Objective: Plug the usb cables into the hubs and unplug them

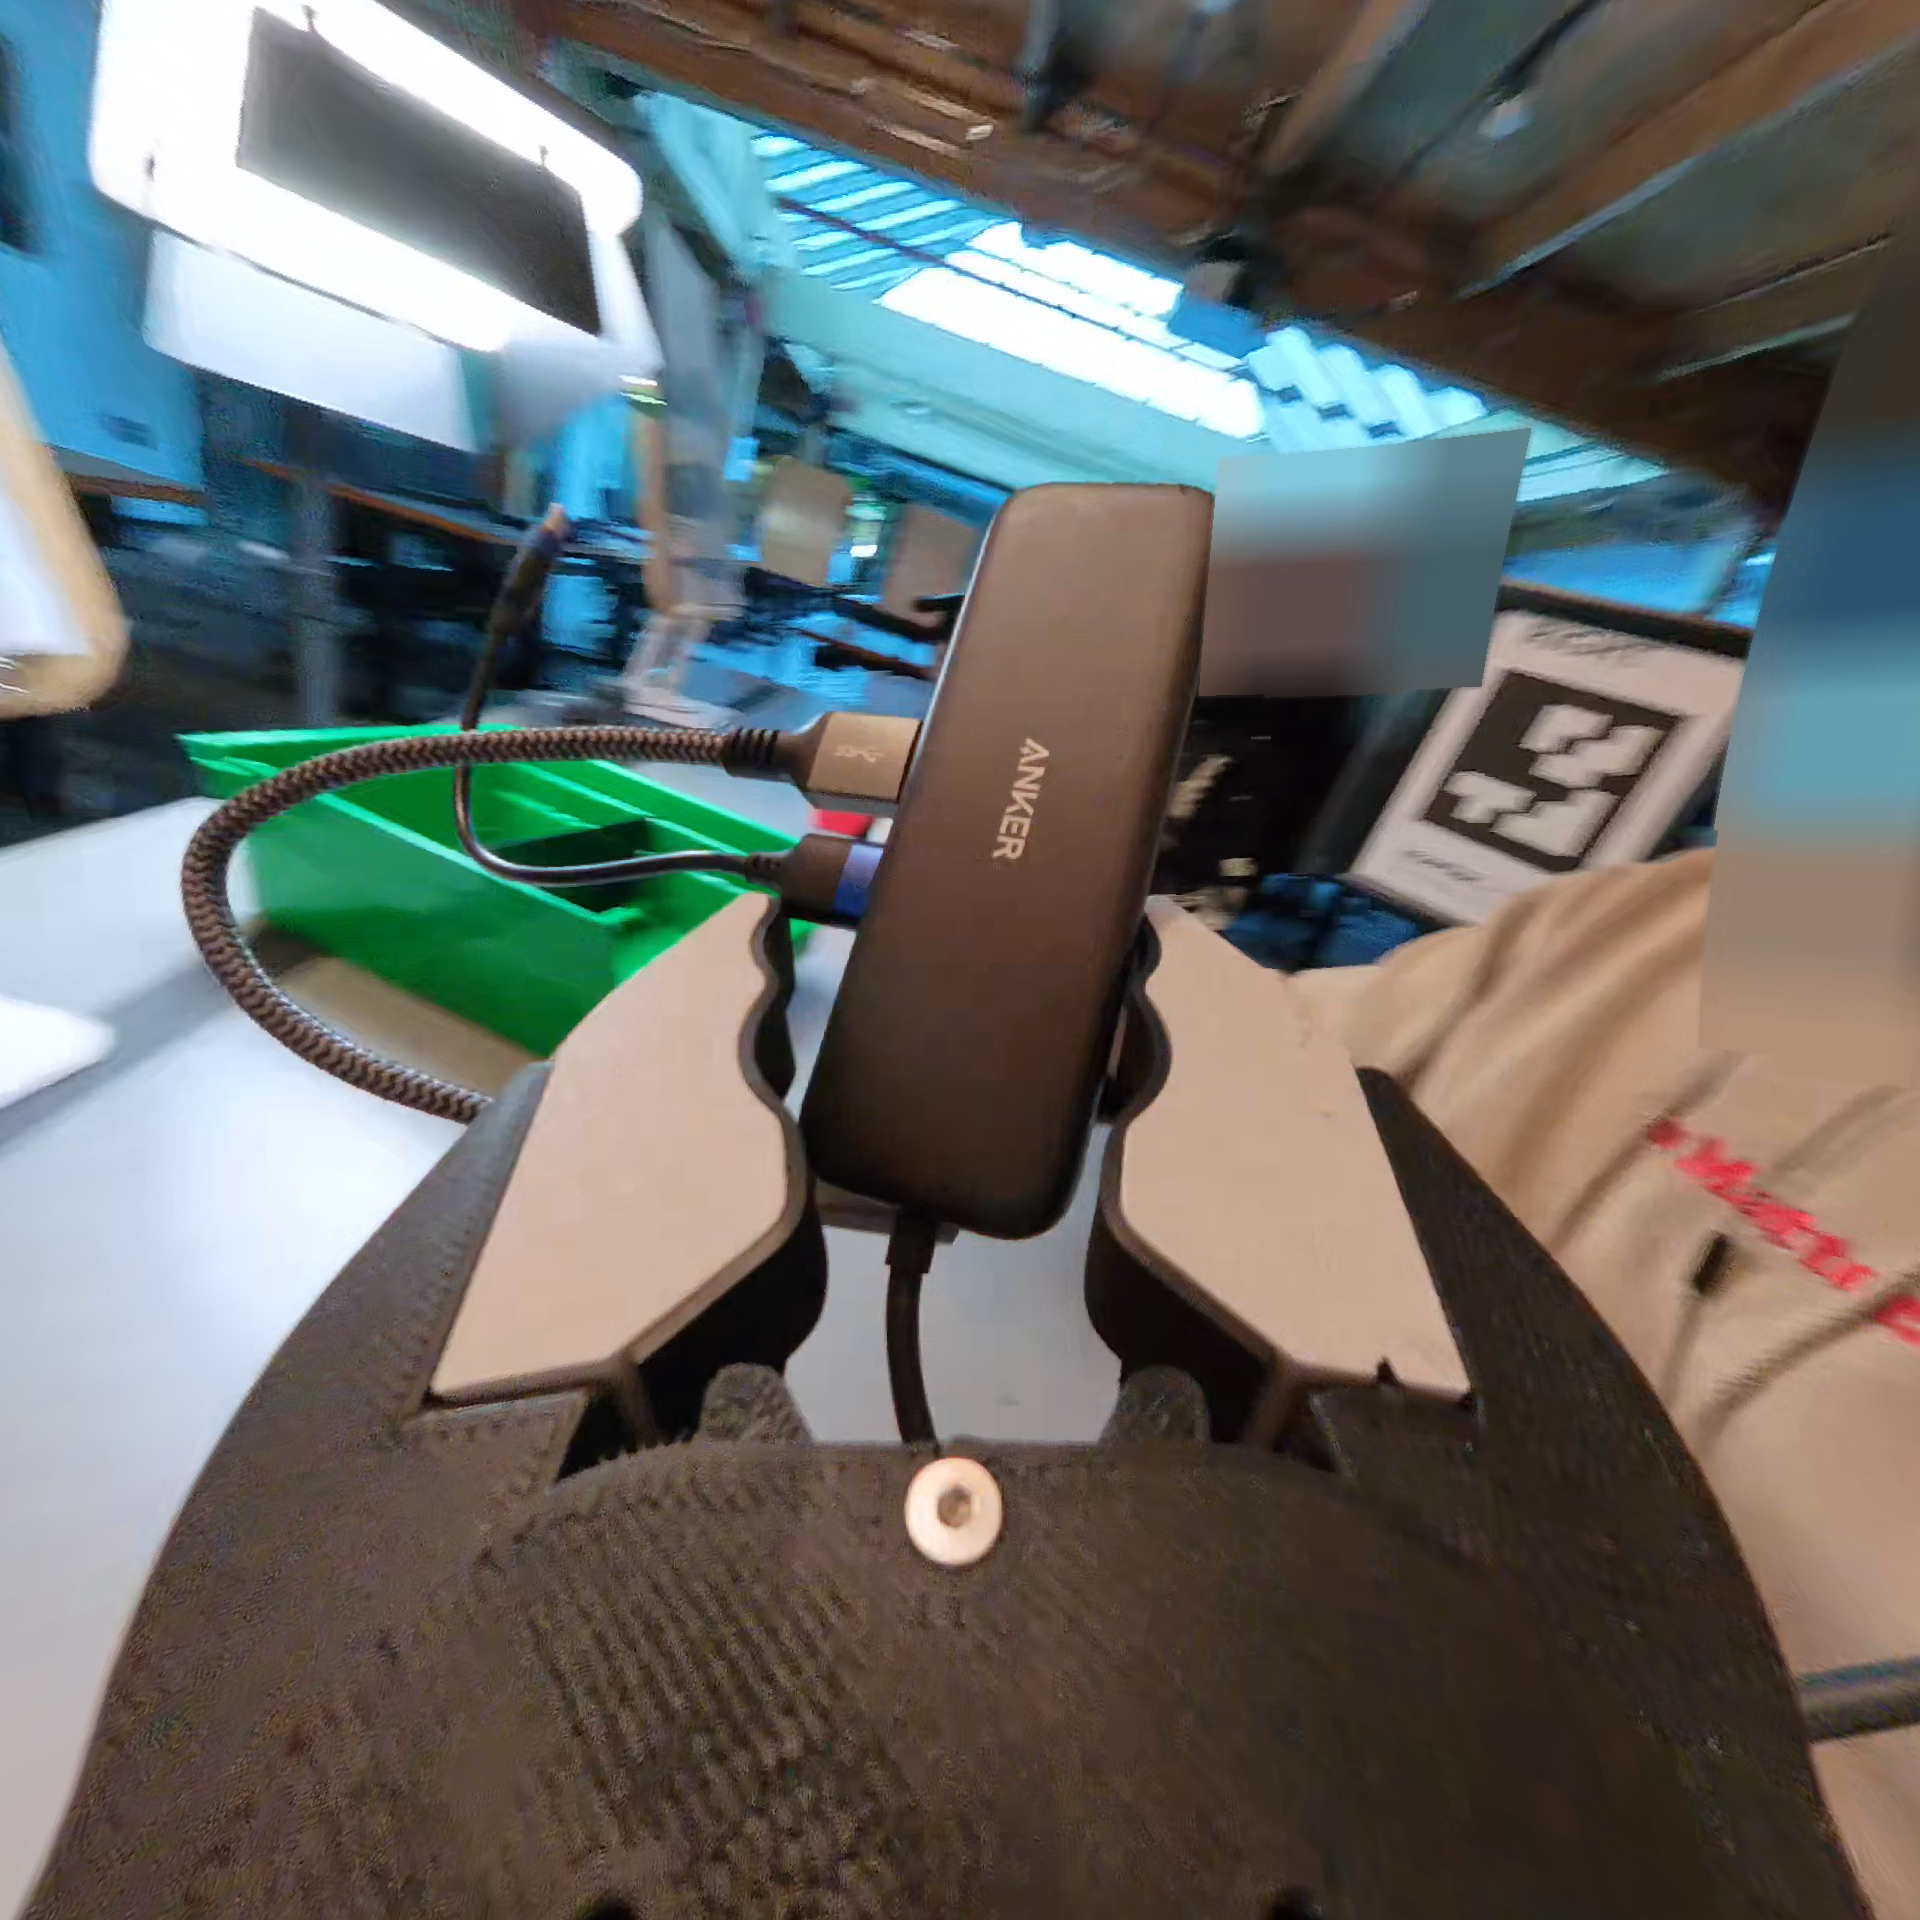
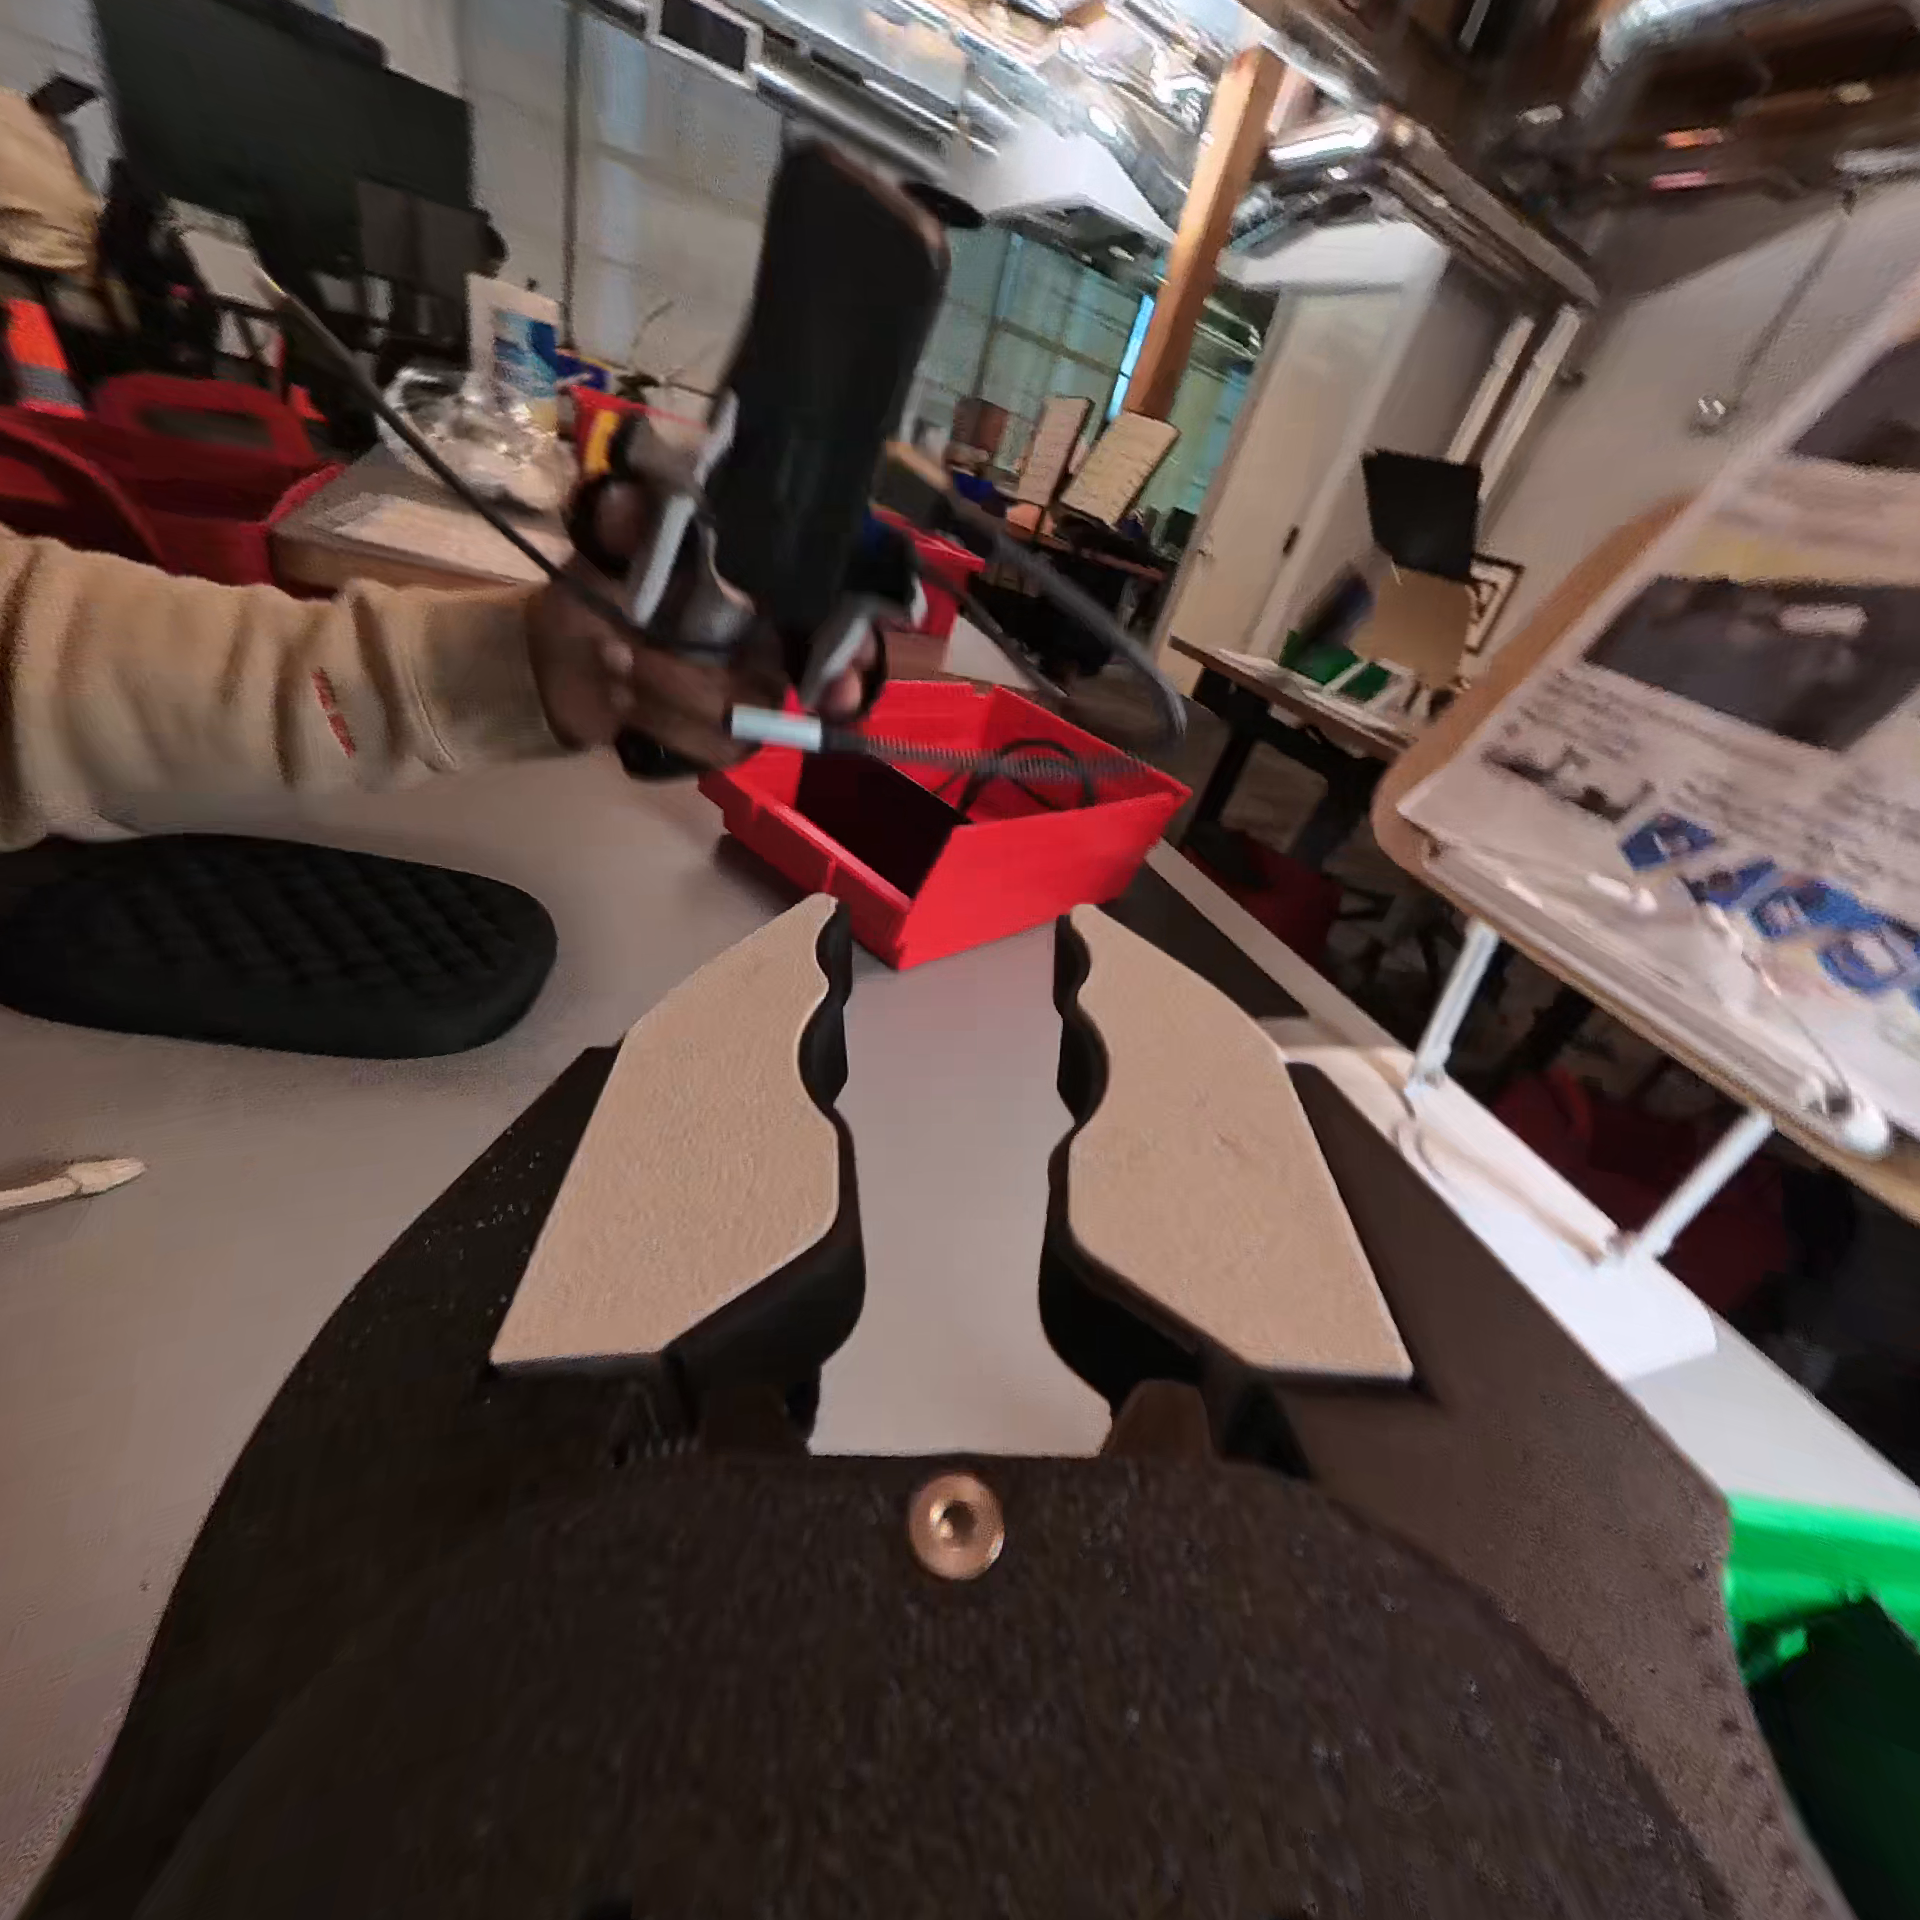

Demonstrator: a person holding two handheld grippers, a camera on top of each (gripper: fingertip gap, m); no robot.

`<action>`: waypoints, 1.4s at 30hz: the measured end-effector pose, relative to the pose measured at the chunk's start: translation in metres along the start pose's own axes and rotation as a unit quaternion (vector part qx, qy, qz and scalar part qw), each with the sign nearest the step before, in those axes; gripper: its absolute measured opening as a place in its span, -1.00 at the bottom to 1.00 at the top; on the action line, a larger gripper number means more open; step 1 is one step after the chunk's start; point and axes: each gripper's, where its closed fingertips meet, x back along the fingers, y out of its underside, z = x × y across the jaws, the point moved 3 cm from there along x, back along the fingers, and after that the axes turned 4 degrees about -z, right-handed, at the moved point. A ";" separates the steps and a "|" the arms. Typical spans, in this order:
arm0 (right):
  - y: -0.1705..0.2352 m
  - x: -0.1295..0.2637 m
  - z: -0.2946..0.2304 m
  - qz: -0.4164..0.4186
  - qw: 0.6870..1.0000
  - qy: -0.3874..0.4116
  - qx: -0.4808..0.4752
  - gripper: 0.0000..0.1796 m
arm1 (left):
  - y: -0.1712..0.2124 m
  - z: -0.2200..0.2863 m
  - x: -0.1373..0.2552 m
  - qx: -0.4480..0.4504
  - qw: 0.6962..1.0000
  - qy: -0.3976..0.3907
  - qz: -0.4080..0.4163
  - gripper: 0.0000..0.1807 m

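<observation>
hub [image 1: 1023, 862] clamped, left view | red bin [image 2: 997, 831] right view only

The left wrist view looks along its own fingers [image 1: 790, 1039], tilted up from just above the table [image 1: 125, 1195], very near the hub [image 1: 1023, 831], facing the green bin [image 1: 416, 883] and ceiling. The right wrist view sits low over the same table [image 2: 312, 1143], facing the red bin [image 2: 997, 883]. Both views share the hub [image 2: 821, 416], farther off in the right one.
</observation>
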 end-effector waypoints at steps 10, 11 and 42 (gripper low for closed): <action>-0.006 -0.038 -0.053 -0.113 0.971 -0.103 0.184 -0.50 | 0.085 0.034 -0.047 0.118 0.969 0.206 -0.065 -0.32; -0.002 -0.041 -0.059 -0.128 0.966 -0.129 0.182 -0.55 | 0.089 0.037 -0.050 0.120 0.967 0.214 -0.072 -0.32; 0.047 -0.040 -0.055 -0.293 0.922 -0.252 0.021 -0.91 | 0.079 0.008 -0.035 -0.093 0.991 -0.016 -0.099 -0.49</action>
